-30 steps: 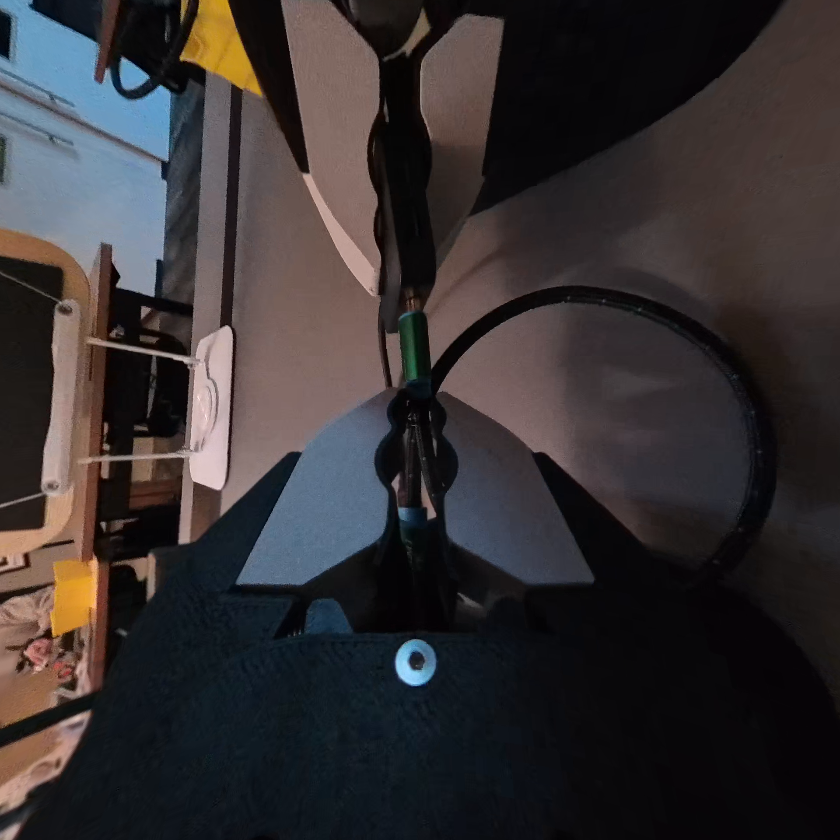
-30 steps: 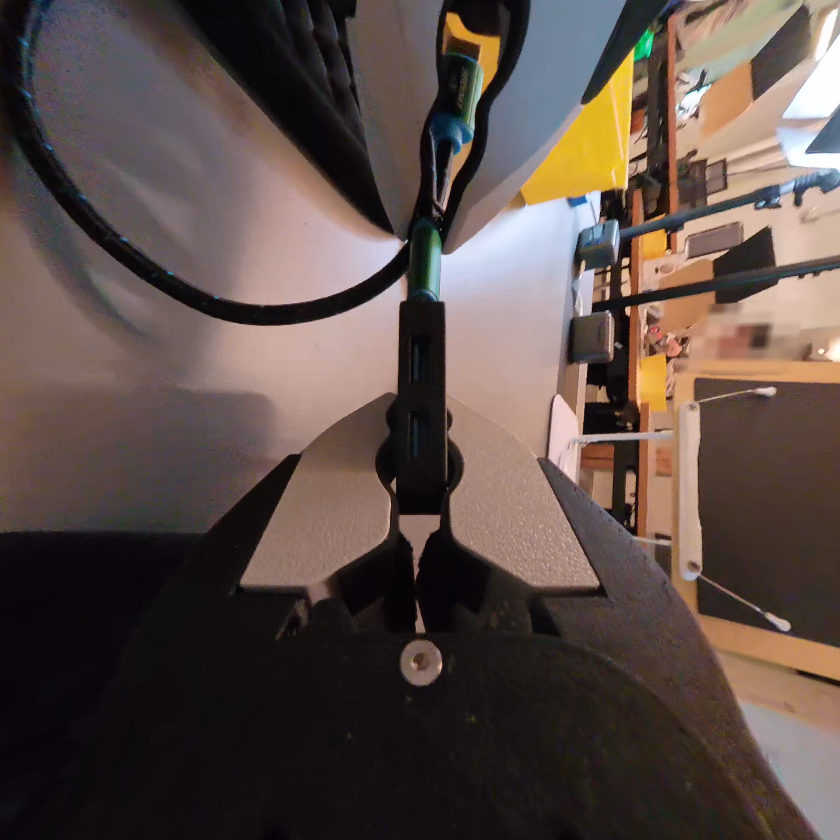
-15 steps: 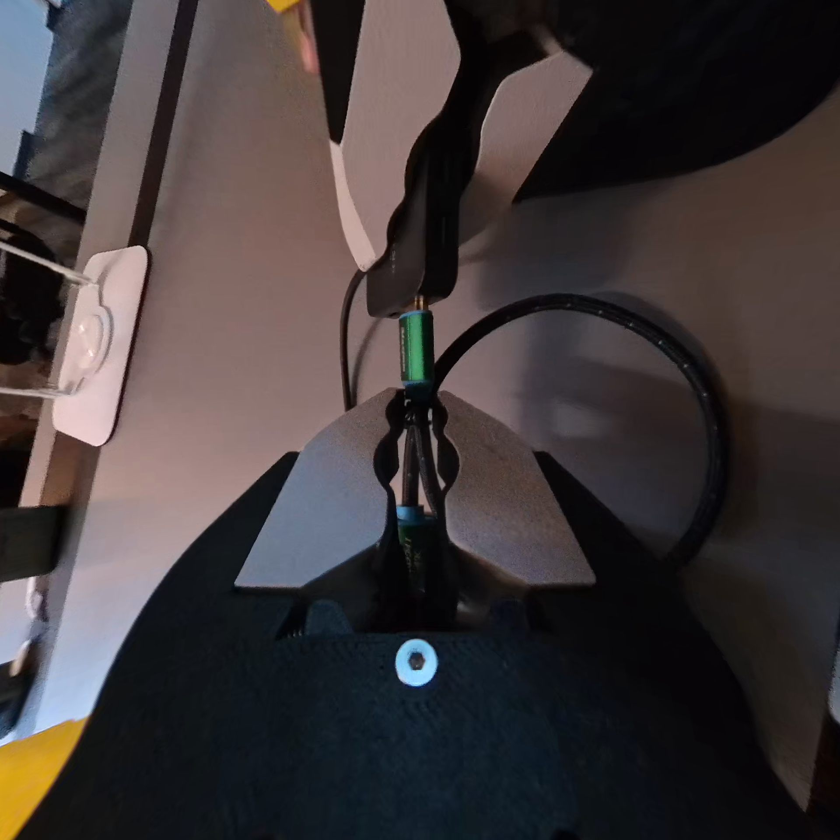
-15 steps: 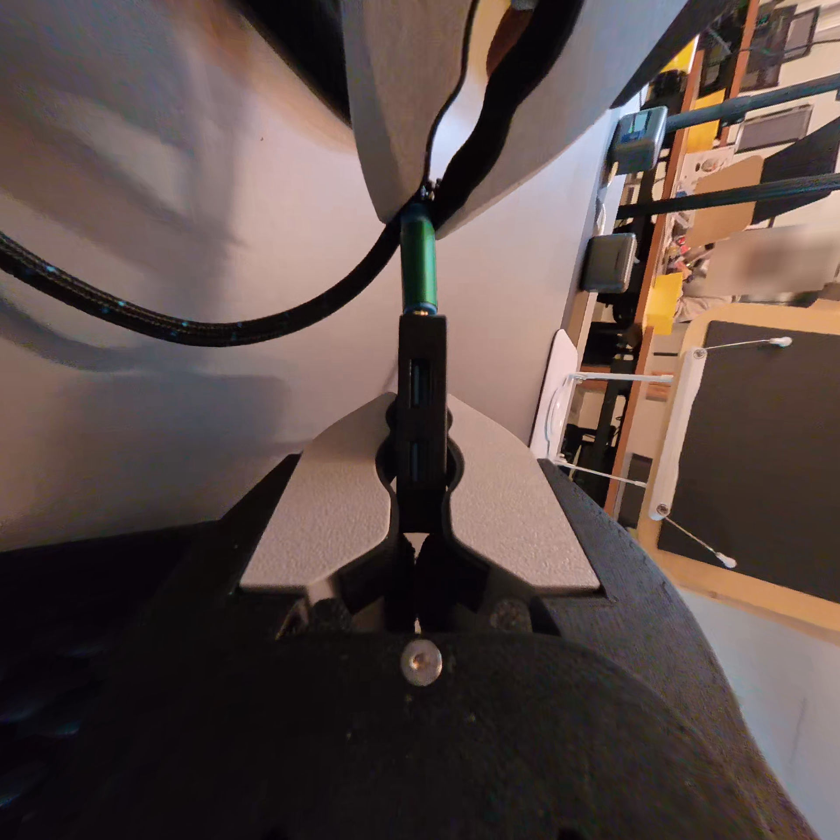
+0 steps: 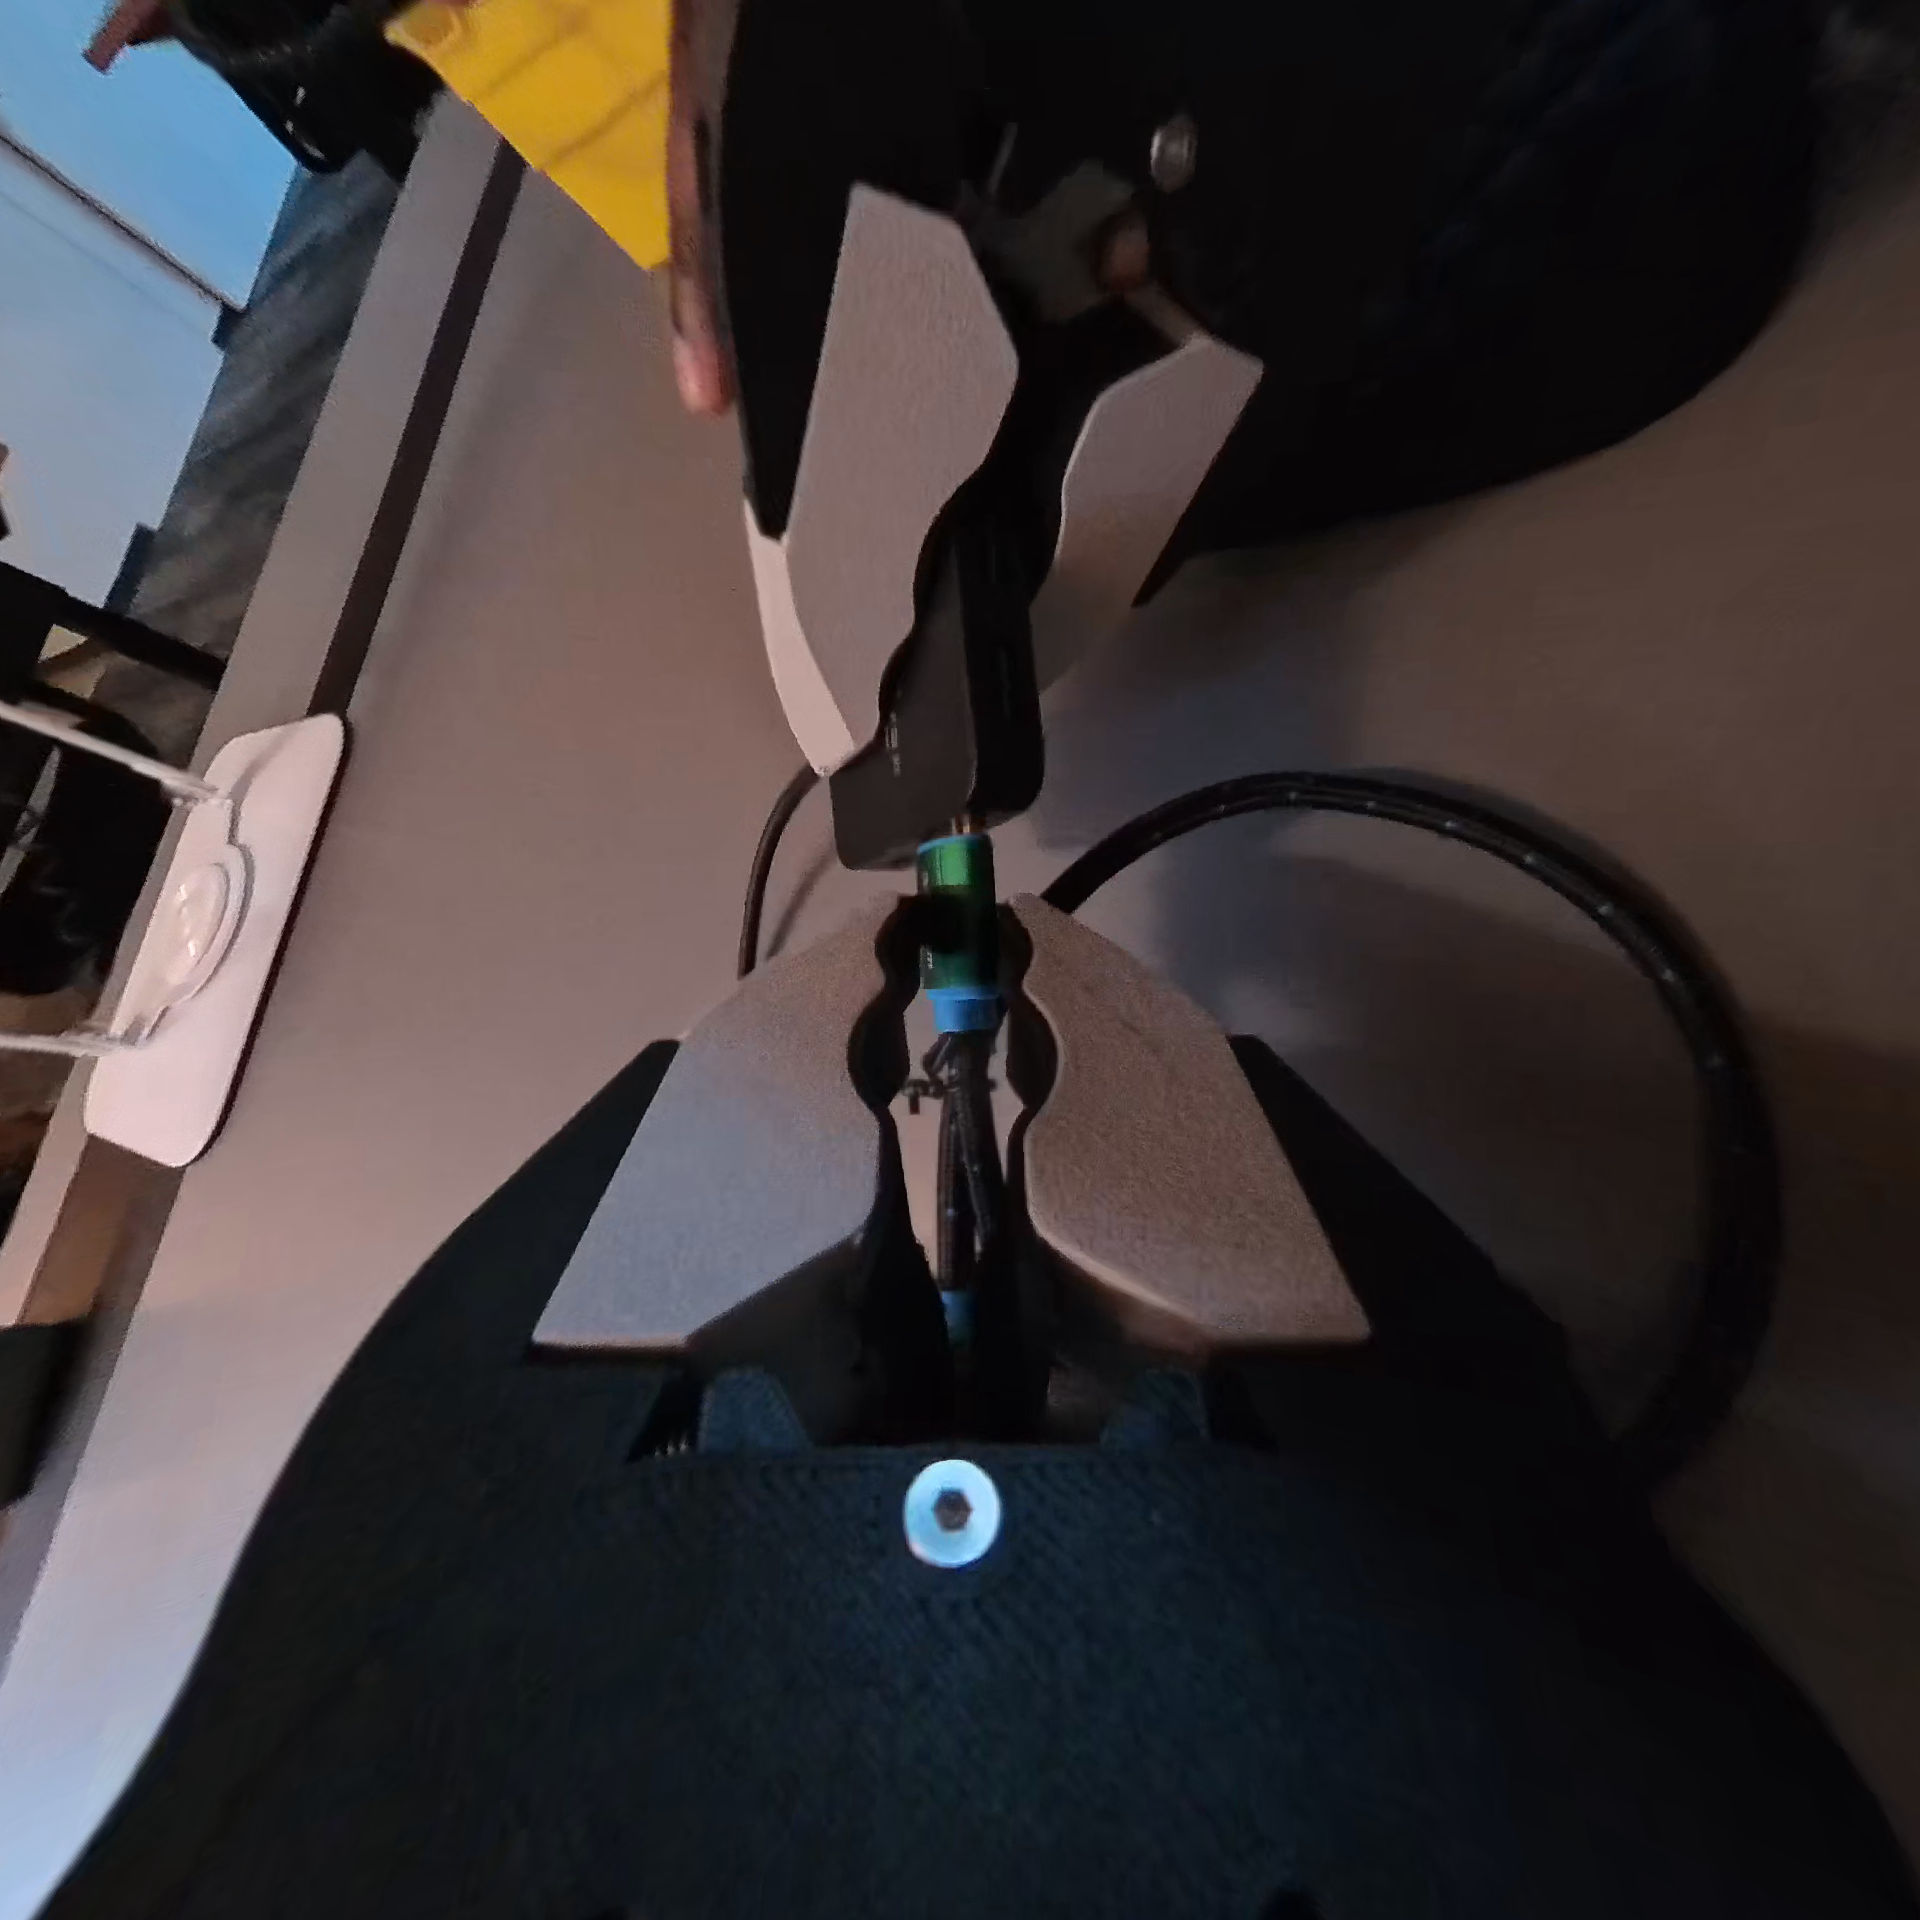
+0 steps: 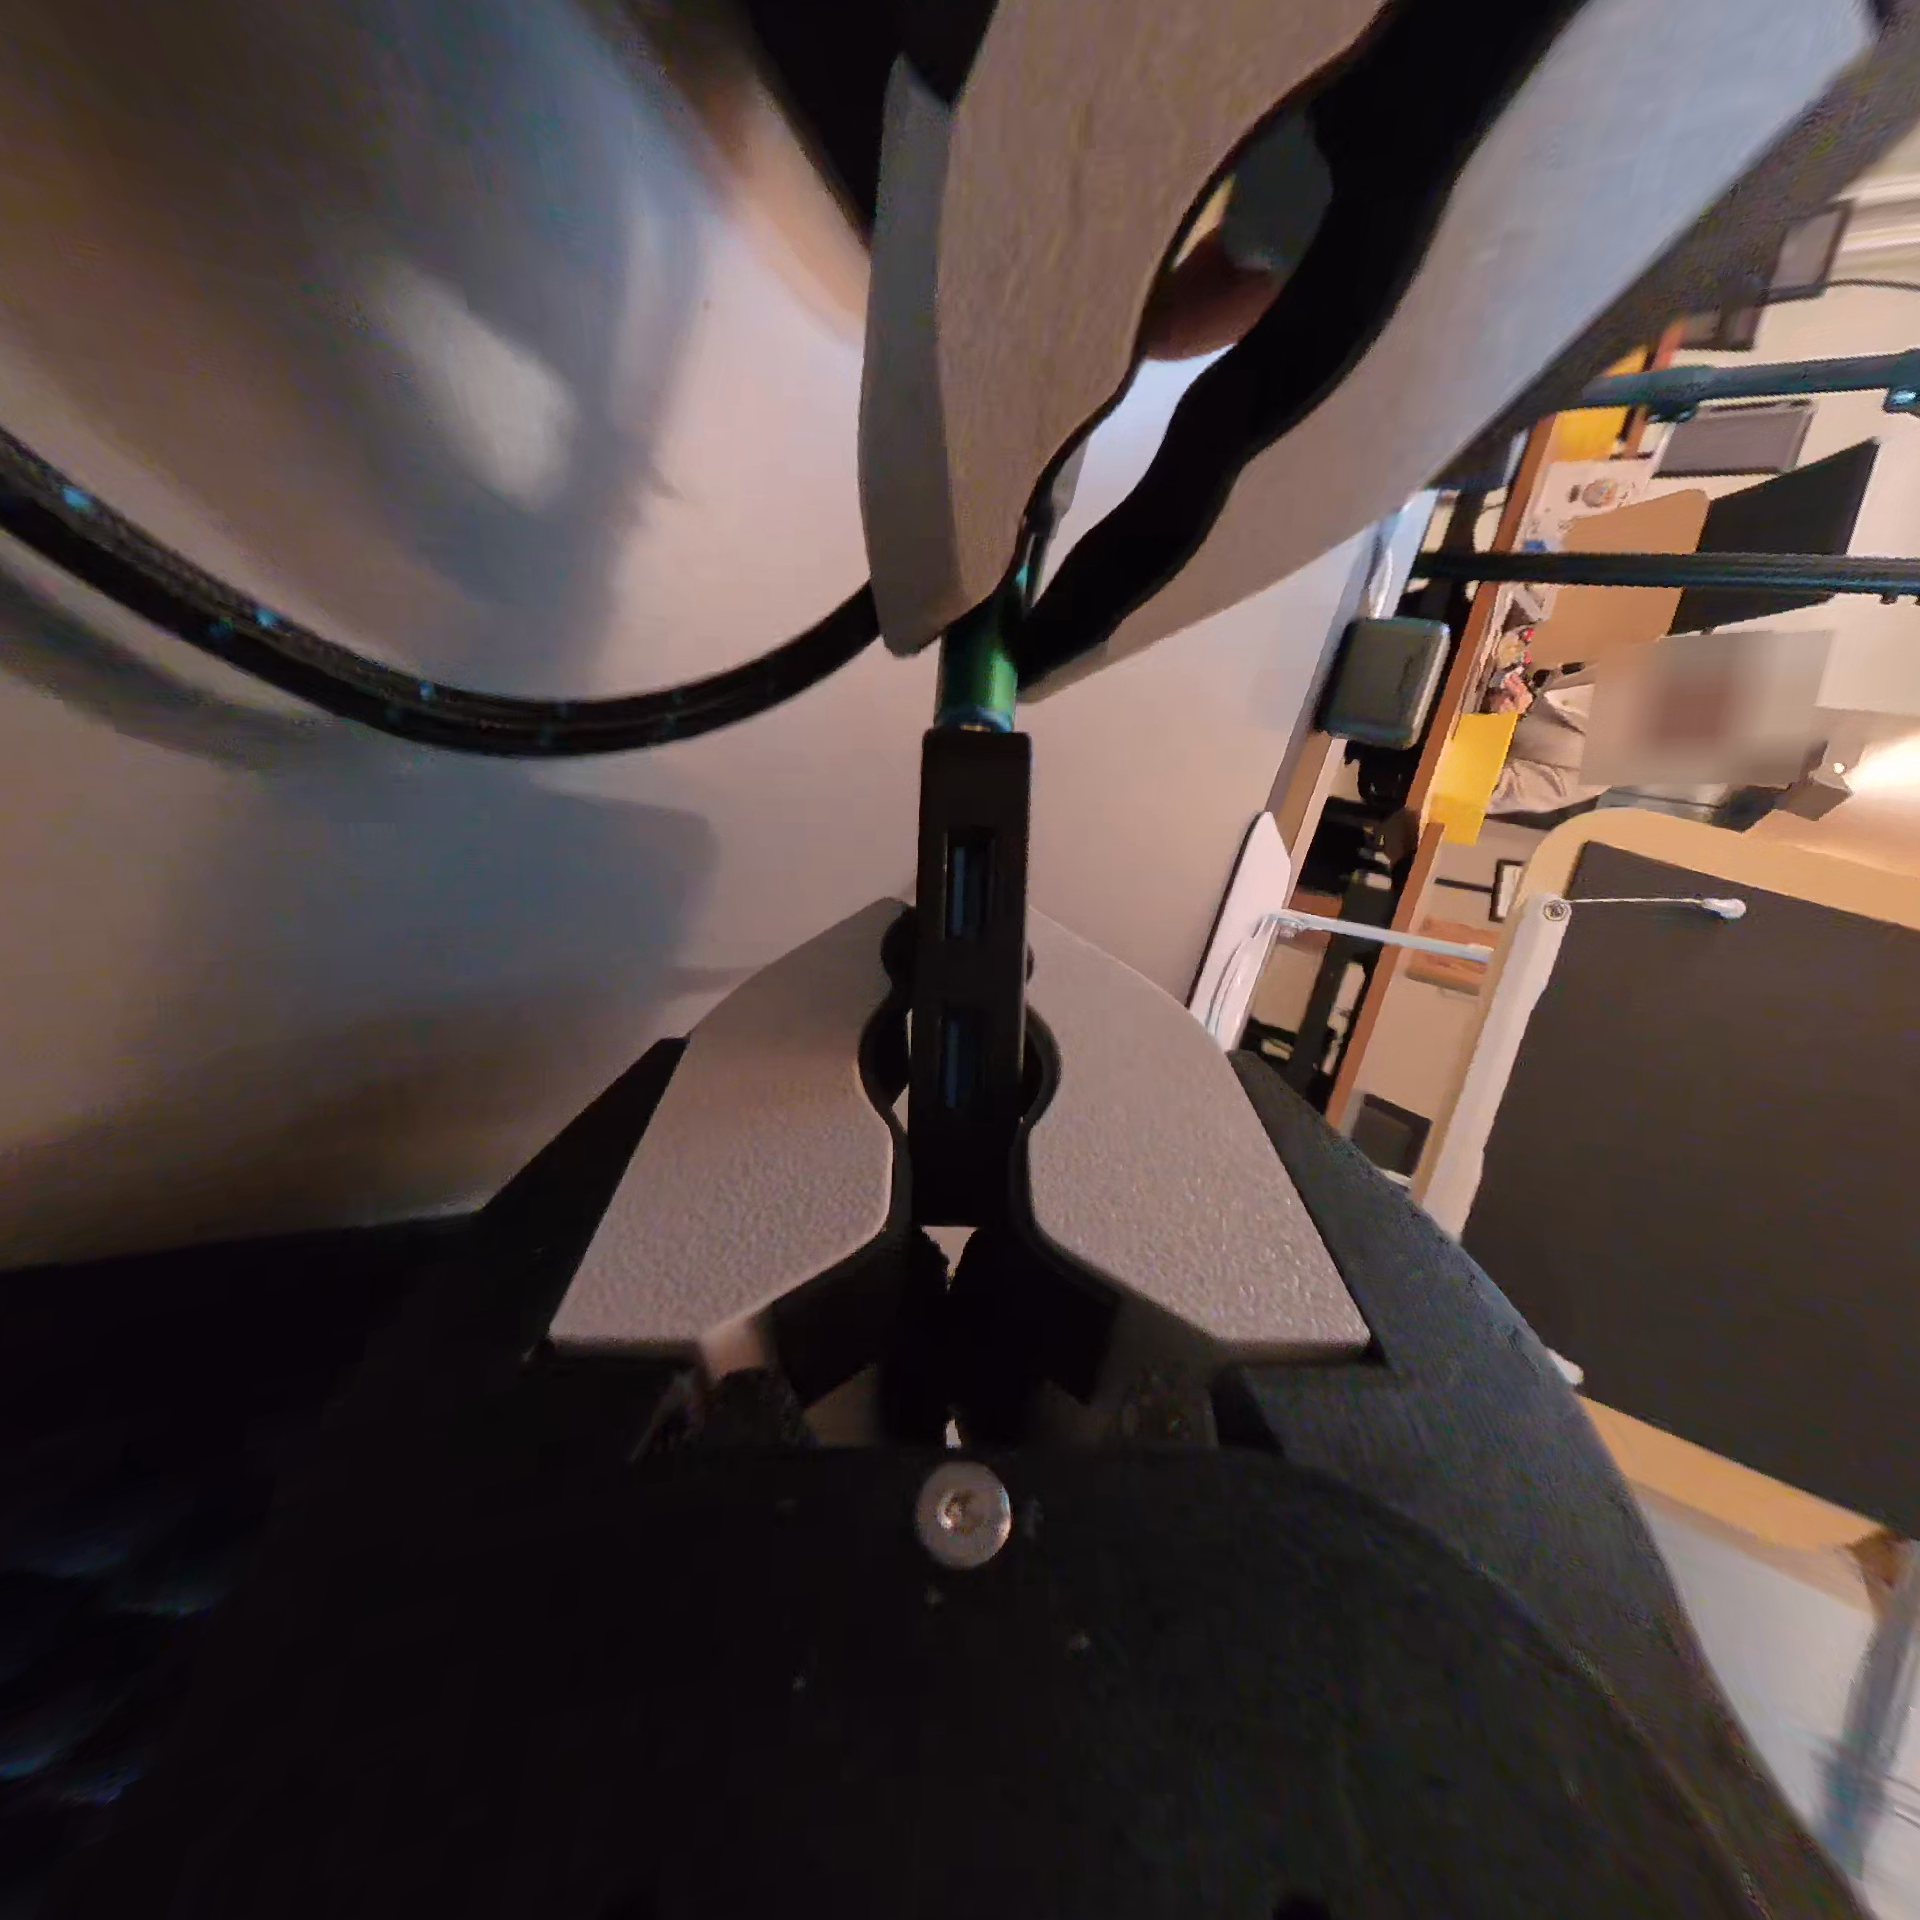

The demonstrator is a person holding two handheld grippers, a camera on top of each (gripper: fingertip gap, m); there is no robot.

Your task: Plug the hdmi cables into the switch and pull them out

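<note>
My right gripper (image 6: 971, 925) is shut on the narrow black switch (image 6: 971, 987) and holds it edge-up above the grey table (image 6: 364, 935). It also shows in the left wrist view (image 5: 956, 675), holding the switch (image 5: 935, 748). A green HDMI plug (image 5: 954, 904) sits in the switch's end port, with a sliver of metal showing. My left gripper (image 5: 951, 914) is closed around this plug. It faces the right gripper in the right wrist view (image 6: 971, 634), where the plug (image 6: 982, 670) sticks out of its tips. The black braided cable (image 5: 1662, 987) loops to the right.
A thin black lead (image 5: 764, 883) hangs from the switch. A white pad with a clear stand (image 5: 208, 935) lies at the table's edge. A yellow object (image 5: 561, 104) is beyond it. The right wrist view shows a grey box (image 6: 1387, 681) and a black board (image 6: 1714, 1143).
My left gripper has slid forward along the cable onto the green plug, and its jaws stand wider. Both grippers have tilted. The right gripper still holds the switch.
</note>
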